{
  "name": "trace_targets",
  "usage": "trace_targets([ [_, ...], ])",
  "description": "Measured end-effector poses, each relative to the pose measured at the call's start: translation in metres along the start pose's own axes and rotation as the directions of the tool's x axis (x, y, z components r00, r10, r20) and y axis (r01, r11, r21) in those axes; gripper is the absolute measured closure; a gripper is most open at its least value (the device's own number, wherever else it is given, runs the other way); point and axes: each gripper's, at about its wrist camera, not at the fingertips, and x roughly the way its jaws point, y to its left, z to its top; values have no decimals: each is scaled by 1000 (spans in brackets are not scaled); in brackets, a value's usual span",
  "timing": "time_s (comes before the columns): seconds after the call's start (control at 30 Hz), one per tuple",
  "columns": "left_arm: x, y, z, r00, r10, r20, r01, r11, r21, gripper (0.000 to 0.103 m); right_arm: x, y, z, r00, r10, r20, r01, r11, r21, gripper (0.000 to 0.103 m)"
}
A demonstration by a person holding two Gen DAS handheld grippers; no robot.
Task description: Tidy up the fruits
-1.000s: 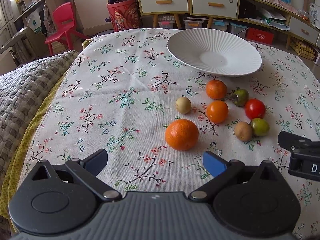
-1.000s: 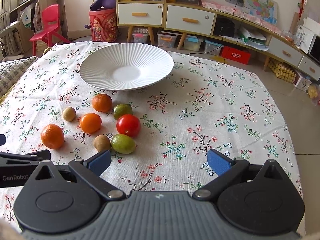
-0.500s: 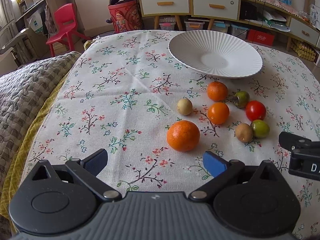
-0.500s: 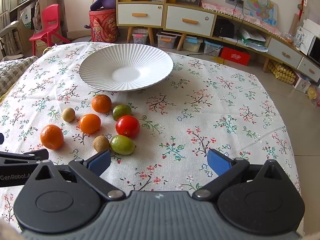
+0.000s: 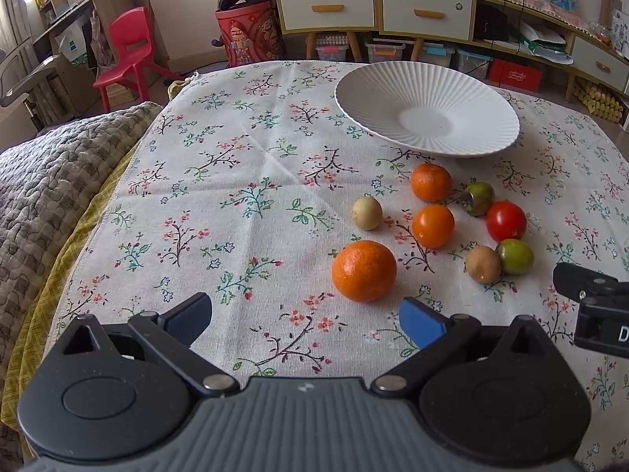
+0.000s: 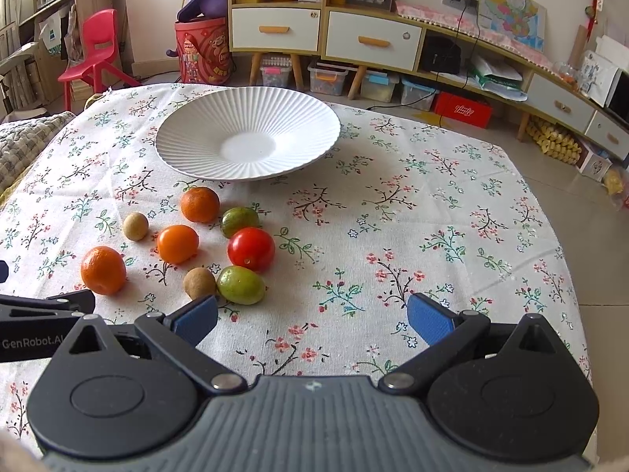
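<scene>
Both claws hang low over the near edge of the worktop (image 6: 452,212), and neither one has anything in it. The left claw (image 5: 304,320) is spread wide, its blue pads well apart, with only flowered cloth between them. Just beyond its right pad sits the big orange (image 5: 363,270), the nearest fruit to it, close but not touched. The right claw (image 6: 312,320) is released too, pads wide apart over bare cloth. Its left pad sits just in front of a brown fruit (image 6: 199,282) and a green fruit (image 6: 240,285), which lie pressed side by side.

Now the rest of the cluster, all loose on the cloth. A red tomato (image 6: 251,248) sits just behind the green fruit, with a second, darker green fruit (image 6: 240,221) right behind that. Left of the tomato is a smooth orange fruit (image 6: 177,244), and farther back a duller orange one (image 6: 199,204), nearest to the plate. A small pale fruit (image 6: 135,226) stands a little apart on the left.

The white ribbed plate (image 6: 188,149) sits beyond the fruit toward the far side, holding no fruit. From the left view, part of the right claw's body shows at the right edge.
</scene>
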Motion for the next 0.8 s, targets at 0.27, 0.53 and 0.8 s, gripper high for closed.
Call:
trace_targets([
  [0.27, 0, 0, 0, 1000, -1, 1, 1, 1000, 0, 11, 0, 0, 0, 1000, 1, -1, -1, 1000, 0, 0],
  [0.53, -1, -1, 1, 1000, -2, 3, 2, 1000, 5, 11, 0, 0, 0, 1000, 1, 0, -1, 1000, 1, 0],
  [0.8, 5, 6, -1, 1000, -5, 11, 5, 1000, -18, 11, 4, -7, 0, 1000, 2, 18, -2, 1000, 9, 0],
])
